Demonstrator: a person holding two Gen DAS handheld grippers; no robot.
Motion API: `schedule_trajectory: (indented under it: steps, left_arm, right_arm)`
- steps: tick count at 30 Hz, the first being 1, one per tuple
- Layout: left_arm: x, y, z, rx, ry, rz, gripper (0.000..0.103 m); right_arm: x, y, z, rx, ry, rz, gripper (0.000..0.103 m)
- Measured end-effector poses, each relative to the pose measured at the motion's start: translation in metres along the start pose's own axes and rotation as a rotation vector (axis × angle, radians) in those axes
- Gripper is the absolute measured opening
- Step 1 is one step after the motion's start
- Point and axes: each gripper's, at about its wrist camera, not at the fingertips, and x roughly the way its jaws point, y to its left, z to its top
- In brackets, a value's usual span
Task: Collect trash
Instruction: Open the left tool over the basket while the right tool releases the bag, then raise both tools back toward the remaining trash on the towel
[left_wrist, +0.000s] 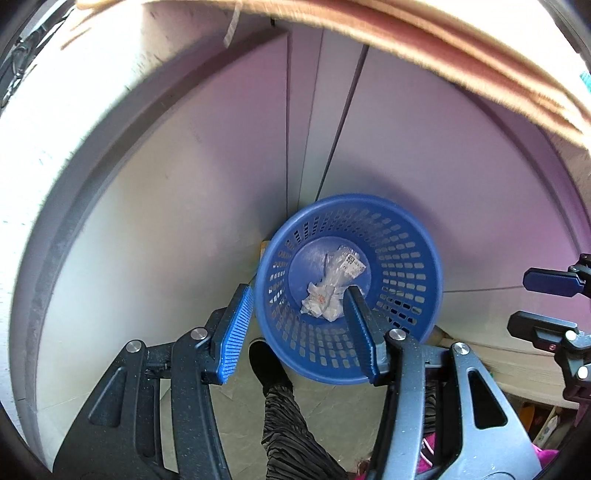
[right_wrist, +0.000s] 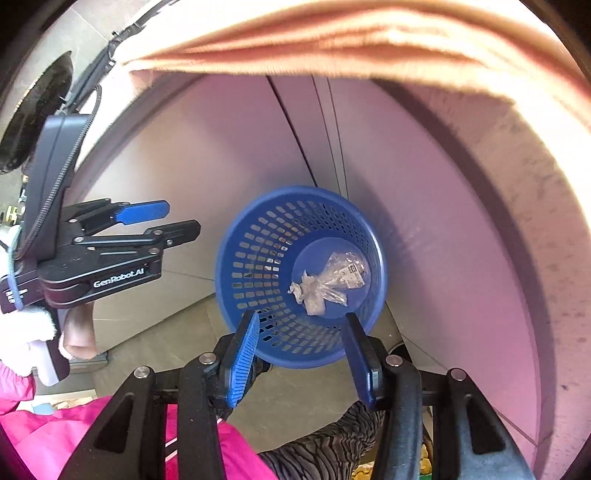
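A blue perforated plastic waste basket (left_wrist: 402, 266) stands on the floor in a corner of white panels; it also shows in the right wrist view (right_wrist: 255, 258). Crumpled clear plastic and paper trash (left_wrist: 332, 291) lies at its bottom, also seen in the right wrist view (right_wrist: 328, 282). My left gripper (left_wrist: 299, 302) is open and empty, held above the basket's near rim. My right gripper (right_wrist: 301, 325) is open and empty, also above the near rim. The left gripper shows at the left of the right wrist view (right_wrist: 177, 218); the right gripper shows at the right edge of the left wrist view (left_wrist: 532, 299).
White wall panels (left_wrist: 207, 206) meet behind the basket. A peach cloth (right_wrist: 332, 40) hangs across the top of both views. The person's dark patterned leg and black shoe (left_wrist: 266, 362) stand just before the basket on the tiled floor (right_wrist: 162, 347). Pink clothing (right_wrist: 55, 435) is at the lower left.
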Motion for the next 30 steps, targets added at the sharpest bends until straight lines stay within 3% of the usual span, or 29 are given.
schedule_trajectory:
  steps: [14, 22, 25, 30]
  left_arm:
    - [-0.094, 0.017, 0.038, -0.046, -0.156, -0.061, 0.052]
    - [-0.143, 0.025, 0.081, -0.087, -0.256, -0.086, 0.052]
    - [-0.156, 0.022, 0.098, -0.102, -0.289, -0.103, 0.066]
    - [-0.166, 0.018, 0.129, -0.127, -0.327, -0.136, 0.068]
  right_arm:
    - [-0.096, 0.006, 0.014, -0.061, -0.153, 0.047, 0.053]
    - [-0.159, -0.011, 0.045, -0.065, -0.302, 0.028, 0.064]
    - [-0.179, -0.022, 0.064, -0.067, -0.359, 0.009, 0.068]
    - [-0.206, -0.043, 0.099, -0.070, -0.433, -0.022, 0.073]
